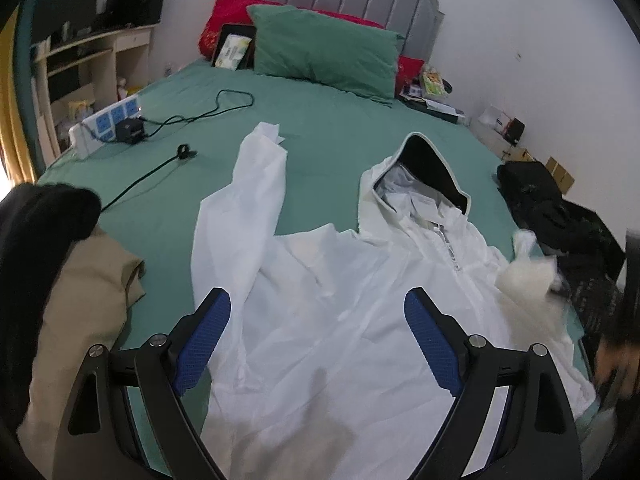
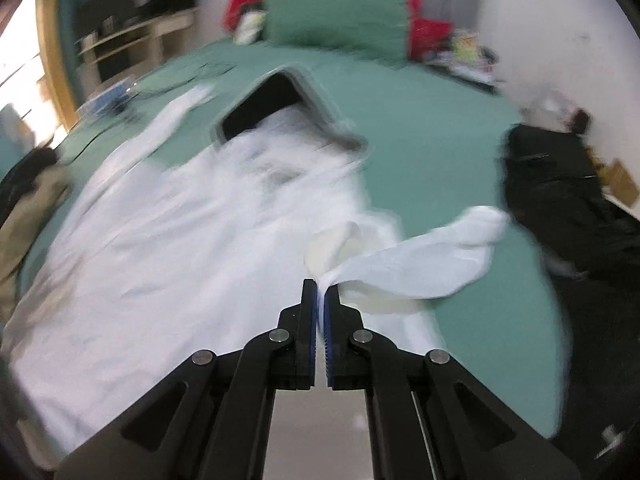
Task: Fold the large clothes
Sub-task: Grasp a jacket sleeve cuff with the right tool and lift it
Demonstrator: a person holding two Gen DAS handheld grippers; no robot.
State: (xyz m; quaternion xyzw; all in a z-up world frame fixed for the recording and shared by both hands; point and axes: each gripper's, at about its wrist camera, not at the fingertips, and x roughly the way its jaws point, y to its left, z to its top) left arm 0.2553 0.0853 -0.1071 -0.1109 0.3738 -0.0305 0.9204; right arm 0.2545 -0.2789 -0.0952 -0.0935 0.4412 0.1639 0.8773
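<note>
A white hooded jacket (image 1: 340, 300) lies spread on the green bed (image 1: 320, 128), front up, hood (image 1: 420, 176) with dark lining toward the pillows. Its left sleeve (image 1: 248, 184) stretches up the bed. My left gripper (image 1: 316, 304) is open and empty above the jacket's body. In the right wrist view the jacket (image 2: 180, 248) is blurred. My right gripper (image 2: 320, 288) is shut on the jacket's right sleeve (image 2: 420, 264), which is lifted and trails to the right. That sleeve shows blurred in the left wrist view (image 1: 528, 268).
A tan garment (image 1: 80, 300) and a black one (image 1: 36, 240) lie at the left. A black garment (image 2: 560, 200) lies at the bed's right edge. A power strip (image 1: 108, 124) and cable (image 1: 192, 116) lie upper left. A green pillow (image 1: 324, 52) lies at the headboard.
</note>
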